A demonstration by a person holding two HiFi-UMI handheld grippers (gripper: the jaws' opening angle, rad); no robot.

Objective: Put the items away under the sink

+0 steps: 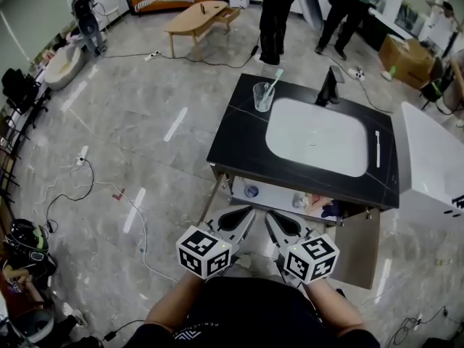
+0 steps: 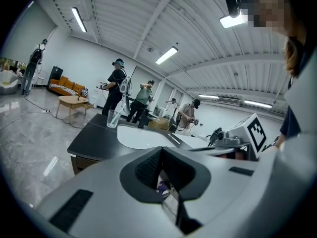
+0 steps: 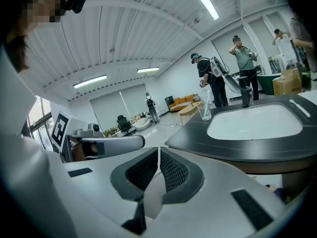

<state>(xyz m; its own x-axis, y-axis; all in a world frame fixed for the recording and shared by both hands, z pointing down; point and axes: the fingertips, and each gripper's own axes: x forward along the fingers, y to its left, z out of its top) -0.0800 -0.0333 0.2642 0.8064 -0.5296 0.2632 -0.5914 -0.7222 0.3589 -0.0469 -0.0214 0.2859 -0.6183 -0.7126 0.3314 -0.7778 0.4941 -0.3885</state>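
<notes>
Left gripper (image 1: 245, 214) and right gripper (image 1: 271, 219) hang empty, jaws pressed together, before the open cabinet (image 1: 274, 194) under the sink (image 1: 319, 140). The head view best shows small items (image 1: 322, 207) inside; every view shows the cup (image 1: 262, 96) on the counter (image 1: 239, 136).

Right hand-held gripper (image 3: 158, 152) closed, empty; sink (image 3: 255, 120) beyond.

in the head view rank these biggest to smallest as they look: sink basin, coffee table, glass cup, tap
1. sink basin
2. coffee table, which stands farther off, so it looks smaller than it really is
3. glass cup and tap: they look about alike, so they share this place
</notes>
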